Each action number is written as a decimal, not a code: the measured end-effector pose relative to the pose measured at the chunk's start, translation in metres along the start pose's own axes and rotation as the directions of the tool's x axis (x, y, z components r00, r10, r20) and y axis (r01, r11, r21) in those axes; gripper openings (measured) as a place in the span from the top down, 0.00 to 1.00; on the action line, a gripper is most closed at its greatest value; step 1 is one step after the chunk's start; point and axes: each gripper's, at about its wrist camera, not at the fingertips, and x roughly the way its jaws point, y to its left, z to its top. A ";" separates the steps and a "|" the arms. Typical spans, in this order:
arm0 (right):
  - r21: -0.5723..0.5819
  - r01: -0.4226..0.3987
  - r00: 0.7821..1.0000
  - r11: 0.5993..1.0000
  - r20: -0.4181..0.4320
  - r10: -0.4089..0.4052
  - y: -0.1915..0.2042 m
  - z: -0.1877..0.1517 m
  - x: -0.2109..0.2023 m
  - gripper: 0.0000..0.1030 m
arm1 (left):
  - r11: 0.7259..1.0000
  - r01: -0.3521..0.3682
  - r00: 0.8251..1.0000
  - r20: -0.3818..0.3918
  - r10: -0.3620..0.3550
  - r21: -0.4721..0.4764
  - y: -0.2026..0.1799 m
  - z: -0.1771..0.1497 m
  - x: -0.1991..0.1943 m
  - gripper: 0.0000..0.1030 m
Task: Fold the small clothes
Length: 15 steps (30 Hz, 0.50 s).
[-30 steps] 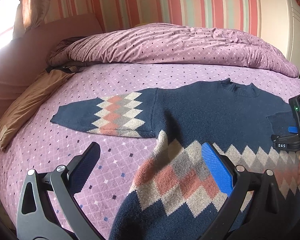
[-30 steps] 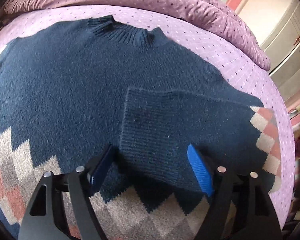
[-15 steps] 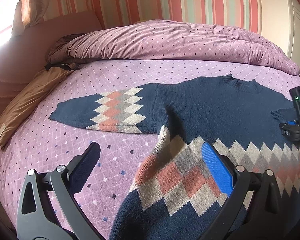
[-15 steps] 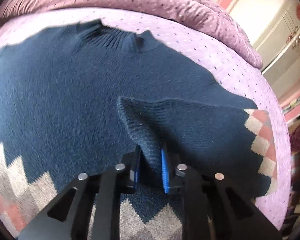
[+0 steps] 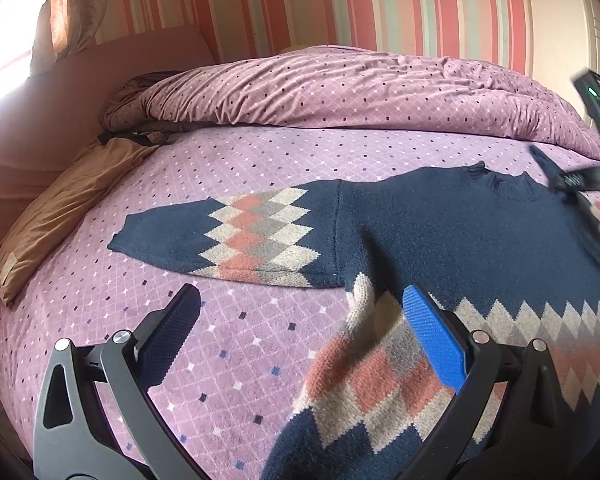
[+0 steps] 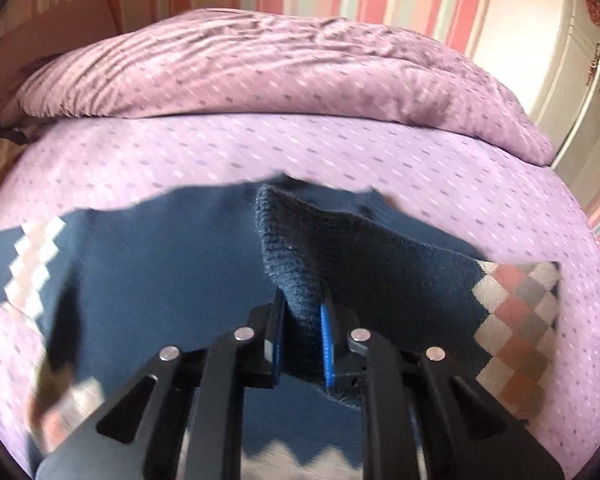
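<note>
Right gripper (image 6: 302, 312): raised, clamping sweater (image 5: 460, 236) cuff (image 6: 296, 264).
Left gripper (image 5: 300, 316): low, fingers spread wide, empty.
Writing: unreadable.

A bed (image 5: 228, 168) with a purple dotted sheet fills most of the frame. A navy sweater (image 5: 452, 236) with a diamond pattern lies on it, from the centre to the right, and one sleeve (image 5: 236, 236) is spread flat to the left. A crumpled purple blanket (image 5: 340, 92) lies across the upper part. A tan pillow (image 5: 60, 208) lies at the left edge.
</note>
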 end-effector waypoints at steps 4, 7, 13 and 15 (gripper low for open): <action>-0.028 -0.073 0.997 0.997 -0.005 0.073 0.049 0.005 0.009 0.86 | 1.000 -0.010 1.000 -0.003 0.010 -0.003 0.010 0.001 0.006 0.03; -0.061 -0.117 0.993 0.991 -0.025 0.116 0.090 0.003 0.019 0.86 | 1.000 -0.021 1.000 -0.003 0.021 -0.009 0.020 0.002 0.010 0.03; -0.078 -0.181 0.983 0.980 -0.053 0.177 0.143 -0.003 0.031 0.85 | 0.999 -0.039 0.999 -0.004 0.038 -0.018 0.037 0.002 0.016 0.03; -0.088 -0.174 0.983 0.981 -0.071 0.168 0.149 -0.007 0.038 0.78 | 0.999 -0.041 0.999 -0.007 0.041 -0.019 0.040 0.002 0.018 0.03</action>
